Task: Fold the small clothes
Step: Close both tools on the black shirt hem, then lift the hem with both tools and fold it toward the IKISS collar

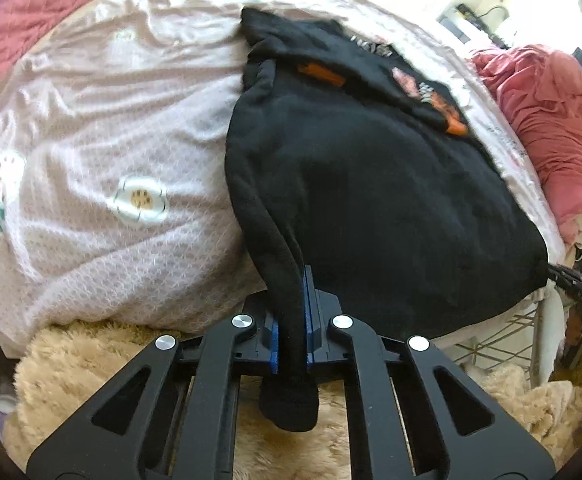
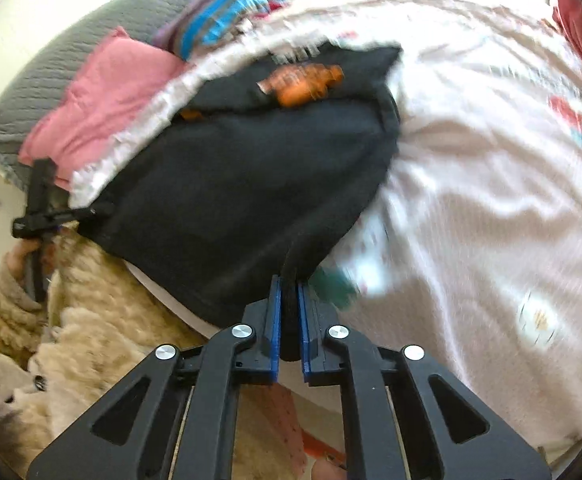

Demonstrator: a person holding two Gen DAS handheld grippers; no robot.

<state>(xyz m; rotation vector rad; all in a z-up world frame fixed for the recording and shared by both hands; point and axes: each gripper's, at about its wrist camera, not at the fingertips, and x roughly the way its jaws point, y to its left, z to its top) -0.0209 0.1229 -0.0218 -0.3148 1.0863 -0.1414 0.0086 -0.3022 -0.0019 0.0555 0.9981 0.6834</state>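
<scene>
Pink quilted pillow [image 1: 31, 8] sits way off at the far left corner in our left wrist view, then comes the pale pink bedspread with white flower prints [image 1: 103, 128], all rumpled. Further right lies the black sweatshirt with orange lettering [image 1: 371, 184], spread over the bed with its top part flopped back so the print shows. Its near hem hangs off the mattress edge toward us. Our left gripper [image 1: 293, 320] is clamped tight on one near corner of that hem, a roll of black fabric squeezed between the blue pads and poking out behind them. Past the garment on the right there's a crumpled pink blanket [image 1: 551, 132].

From the right wrist view, going the same way: grey textured cushion [image 2: 51, 64], a pink pillow, then the same black sweatshirt, and the bedspread filling the right side, pretty blurry. Our right gripper [image 2: 289, 312] is pinched closed on the other near corner of the hem. We can spot the left gripper off at the garment's far left corner. Fluffy beige fleece [image 2: 91, 312] sits below both tools.
</scene>
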